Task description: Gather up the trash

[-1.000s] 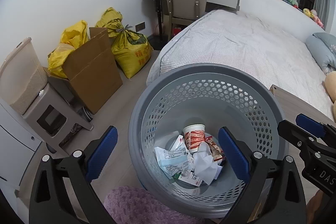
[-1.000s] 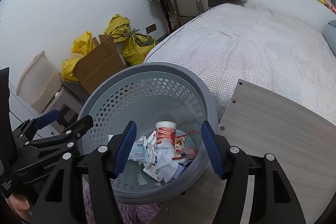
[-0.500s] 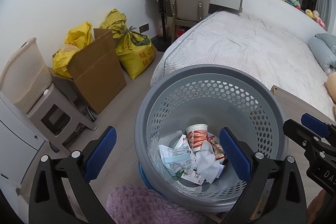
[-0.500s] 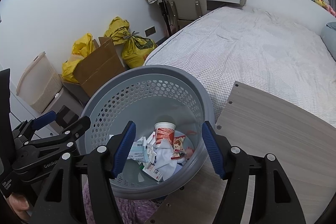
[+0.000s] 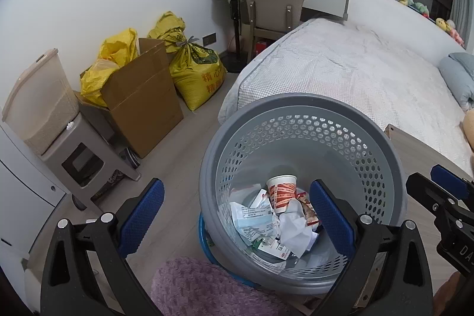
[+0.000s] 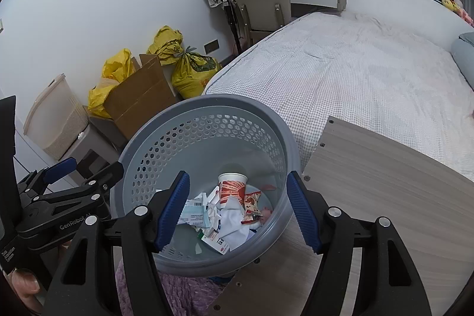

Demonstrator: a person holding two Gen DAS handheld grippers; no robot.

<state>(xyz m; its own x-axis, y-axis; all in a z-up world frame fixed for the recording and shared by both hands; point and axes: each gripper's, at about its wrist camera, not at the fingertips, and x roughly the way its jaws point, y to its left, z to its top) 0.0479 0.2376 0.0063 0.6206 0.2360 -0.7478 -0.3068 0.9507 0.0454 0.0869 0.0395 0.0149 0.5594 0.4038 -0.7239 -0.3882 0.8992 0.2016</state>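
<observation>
Grey perforated basket (image 5: 299,120) sits by the bed corner with the paper cup (image 5: 281,191) and wrappers at its bottom, and we've got both the left gripper (image 5: 237,215) and right gripper (image 6: 237,212) spread wide, empty above it, probably since everything's dropped in.

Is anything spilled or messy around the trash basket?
Nothing looks spilled. The paper cup, wrappers and crumpled paper all lie inside the gray basket, which stands upright. Both grippers hover open and empty above it.
</observation>
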